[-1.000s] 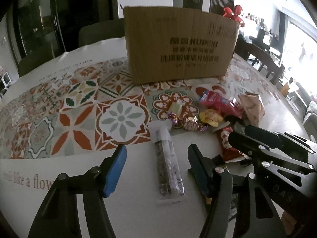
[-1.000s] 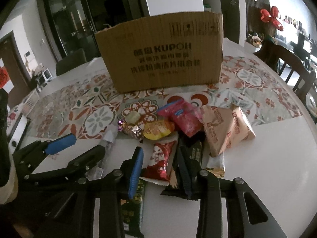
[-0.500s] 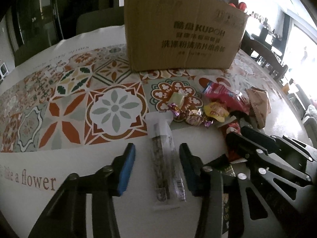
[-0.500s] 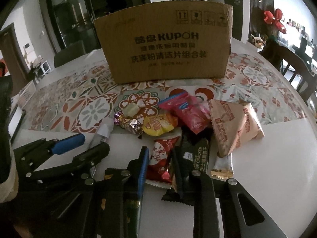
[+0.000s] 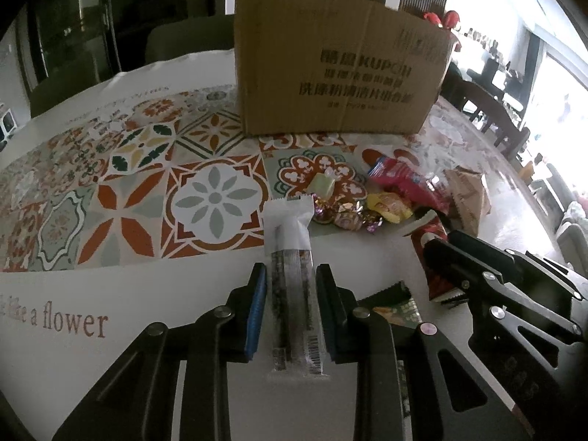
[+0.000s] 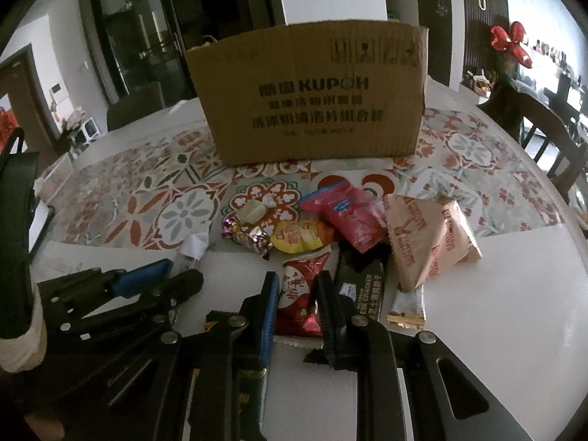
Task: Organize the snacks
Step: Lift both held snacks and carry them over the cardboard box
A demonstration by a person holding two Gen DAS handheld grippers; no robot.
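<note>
A long clear-wrapped snack bar (image 5: 292, 286) lies on the white table between the fingers of my left gripper (image 5: 290, 279), whose blue pads sit close on both sides of it. My right gripper (image 6: 296, 292) straddles a red snack packet (image 6: 299, 294), its fingers close on either side. Whether either grip presses its packet I cannot tell. A pile of snacks lies ahead: a pink bag (image 6: 349, 217), a yellow packet (image 6: 299, 237), foil candies (image 6: 250, 235), tan packets (image 6: 426, 235) and a black cracker bar (image 6: 364, 286). A cardboard box (image 6: 312, 95) stands behind them.
A patterned tile mat (image 5: 147, 183) covers the table's middle. A dark green packet (image 5: 398, 308) lies under the grippers. Dining chairs (image 6: 544, 136) stand at the right and a chair (image 5: 183, 40) stands behind the table.
Both grippers moved forward and down over their packets, and both pairs of fingers narrowed around them. The snack bar now sits between the left fingers.
</note>
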